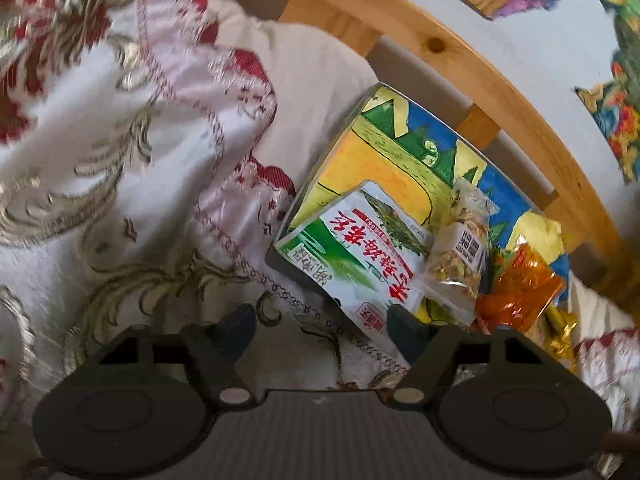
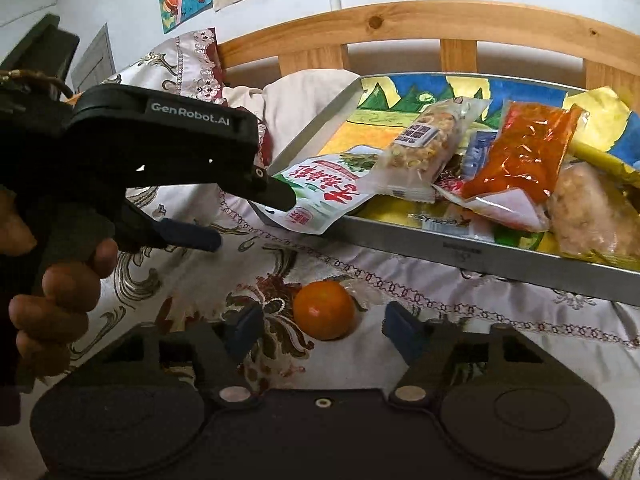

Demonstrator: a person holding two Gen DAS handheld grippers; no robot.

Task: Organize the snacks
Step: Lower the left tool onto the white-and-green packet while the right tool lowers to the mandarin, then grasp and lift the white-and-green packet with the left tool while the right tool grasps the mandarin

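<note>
Snacks are sitting piled in the tray (image 2: 460, 250) ahead of us. Left tool (image 2: 256, 216) is straddling the overhanging green-white packet (image 2: 320, 196), spread, not pinching. Right tool (image 2: 322, 326), also spread, is bracketing the orange (image 2: 325, 310) on the bed.

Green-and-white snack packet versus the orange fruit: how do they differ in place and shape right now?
The green-and-white packet is flat and printed with red characters; the orange fruit is round and plain. The packet lies half in the tray, hanging over its near-left corner; the fruit sits outside the tray on the embroidered cloth. The packet lies at the left gripper; the fruit lies between the open fingers of the right gripper. Neither looks gripped.
</note>
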